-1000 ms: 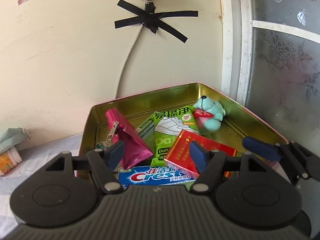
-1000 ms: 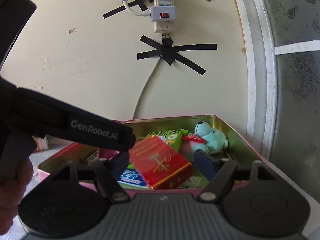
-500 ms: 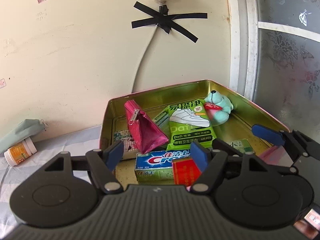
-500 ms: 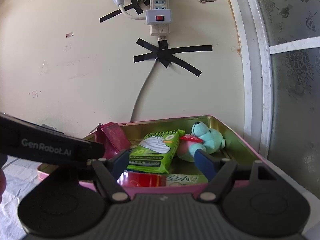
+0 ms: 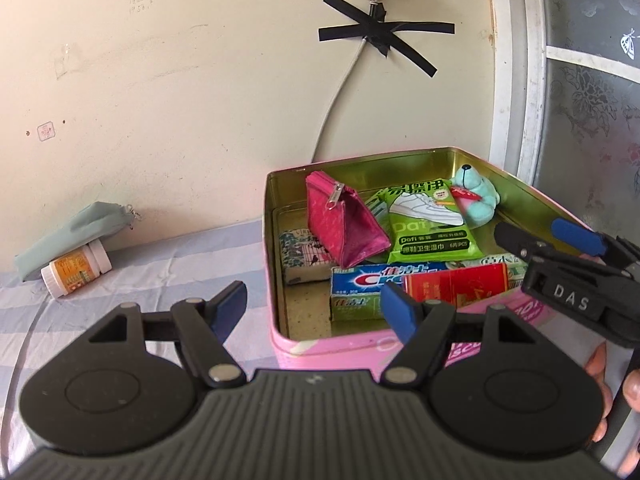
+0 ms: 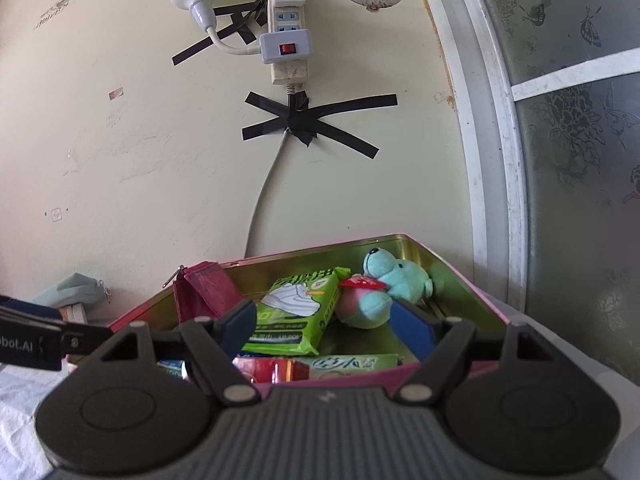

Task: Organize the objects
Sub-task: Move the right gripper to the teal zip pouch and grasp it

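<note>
Two hand-held grippers empty; red packet lies in the pink tin.

Left hand-held gripper (image 5: 314, 306) stands part-open, nothing between its jaws; right hand-held gripper (image 6: 326, 326) likewise part-open and empty, hovering at the tin (image 5: 332, 346) front wall. Red packet (image 5: 456, 286) lies flat by the near wall, long axis along that wall, partly atop the toothpaste box (image 5: 360, 286). Advised: fetch the pill bottle (image 5: 76, 268) lying on its side on the surface outside, gripping across its body.

Crowded pink tin (image 5: 328, 350); open cloth (image 5: 168, 264) leftward to pill bottle (image 5: 76, 268).
</note>
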`<state>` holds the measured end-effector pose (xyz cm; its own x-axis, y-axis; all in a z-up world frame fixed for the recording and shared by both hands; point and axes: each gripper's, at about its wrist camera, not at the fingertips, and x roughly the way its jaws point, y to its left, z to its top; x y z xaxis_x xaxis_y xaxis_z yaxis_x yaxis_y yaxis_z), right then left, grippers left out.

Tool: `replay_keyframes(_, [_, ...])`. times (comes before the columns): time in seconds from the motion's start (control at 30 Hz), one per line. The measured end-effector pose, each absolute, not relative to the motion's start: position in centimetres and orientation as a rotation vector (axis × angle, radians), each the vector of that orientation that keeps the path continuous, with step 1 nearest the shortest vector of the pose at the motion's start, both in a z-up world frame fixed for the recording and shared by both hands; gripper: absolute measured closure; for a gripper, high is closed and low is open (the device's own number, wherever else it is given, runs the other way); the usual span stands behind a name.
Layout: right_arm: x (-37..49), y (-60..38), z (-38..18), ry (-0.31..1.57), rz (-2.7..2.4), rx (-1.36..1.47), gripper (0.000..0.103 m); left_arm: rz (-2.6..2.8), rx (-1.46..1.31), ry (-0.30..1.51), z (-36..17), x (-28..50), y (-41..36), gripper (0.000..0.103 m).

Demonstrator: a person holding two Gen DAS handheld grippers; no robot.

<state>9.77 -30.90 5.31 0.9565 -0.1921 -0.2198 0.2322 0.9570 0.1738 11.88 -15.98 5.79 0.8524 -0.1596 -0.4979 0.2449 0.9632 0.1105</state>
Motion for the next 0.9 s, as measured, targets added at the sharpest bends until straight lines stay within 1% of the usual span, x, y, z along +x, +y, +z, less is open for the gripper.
replay_keyframes(0.37, [7.9,-30.8,5.4,0.195,-0.248,0.244,0.026,-0.159,0.142,0.534,4.7,10.4,-10.0,0.027])
replay_keyframes(0.4, [7.5,-30.5,5.5,0.196,-0.244,0.244,0.026,-0.145,0.147,0.532,4.6,10.3,-9.2,0.026])
replay_keyframes(0.47, [6.4,-30.0,5.6,0.193,-0.226,0.259,0.025,-0.117,0.149,0.538,4.2,10.5,-7.5,0.022])
replay_keyframes(0.7, [4.9,-26.9,5.6,0.271,-0.078,0.337,0.025,-0.037,0.146,0.617,1.5,11.6,-2.4,0.022])
replay_keyframes(0.9, [6.1,-22.1,5.1,0.364,0.066,0.355,0.023,0.031,0.098,0.693,-0.2,12.4,2.0,0.022])
